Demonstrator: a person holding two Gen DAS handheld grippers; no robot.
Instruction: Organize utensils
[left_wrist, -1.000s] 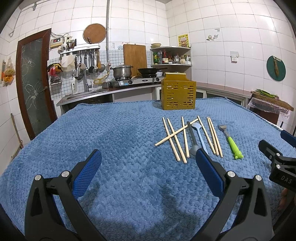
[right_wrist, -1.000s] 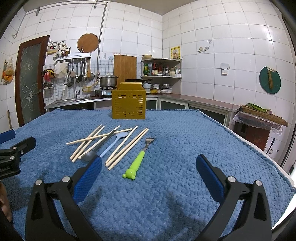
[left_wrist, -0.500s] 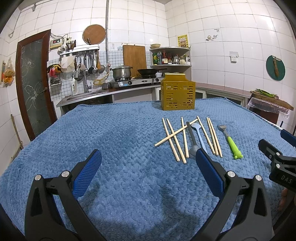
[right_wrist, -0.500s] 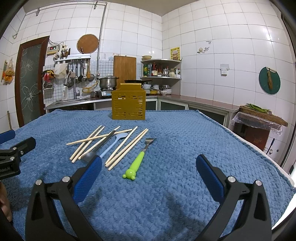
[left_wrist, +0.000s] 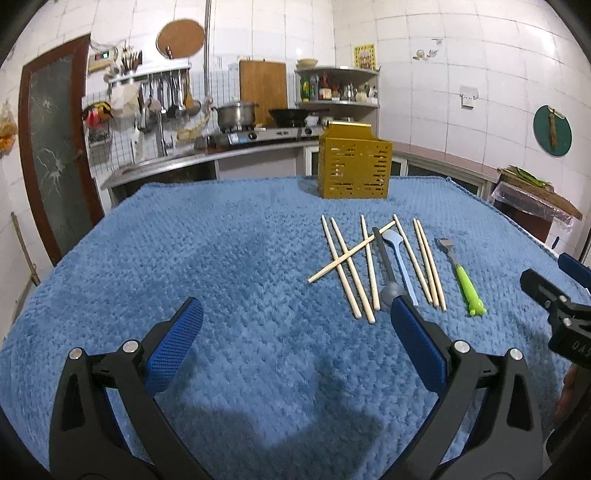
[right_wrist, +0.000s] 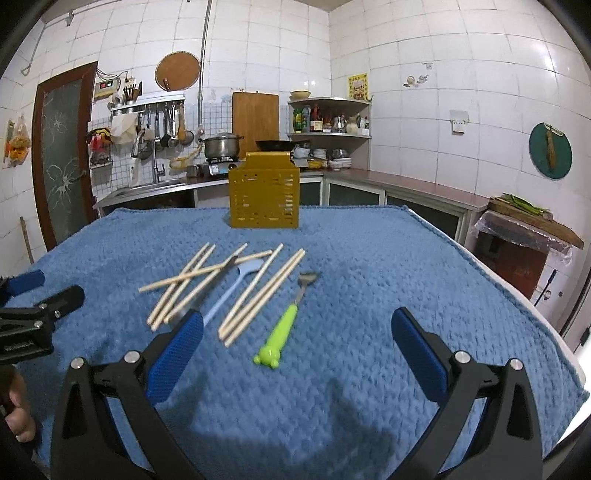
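Left gripper (left_wrist: 293, 336): hovering, jaws apart, gripping nothing;
Right gripper (right_wrist: 295, 336): likewise;
Risk: crossed chopsticks (right_wrist: 207, 275) before the holder (right_wrist: 263, 195) are threatening to scatter if grabbed.

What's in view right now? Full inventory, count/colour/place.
chopsticks: seven, pale wood, loose on the cloth, one lying across others
spoons: two, grey and light blue, among the chopsticks
fork: one, green handle, right of the chopsticks
holder: one, yellow slotted box, upright at the far side
cloth: one, blue, covering the table
kitchen counter: behind, with stove, pot, pan
left gripper: black, blue fingers, open, above the cloth
right gripper: same, open, near the fork
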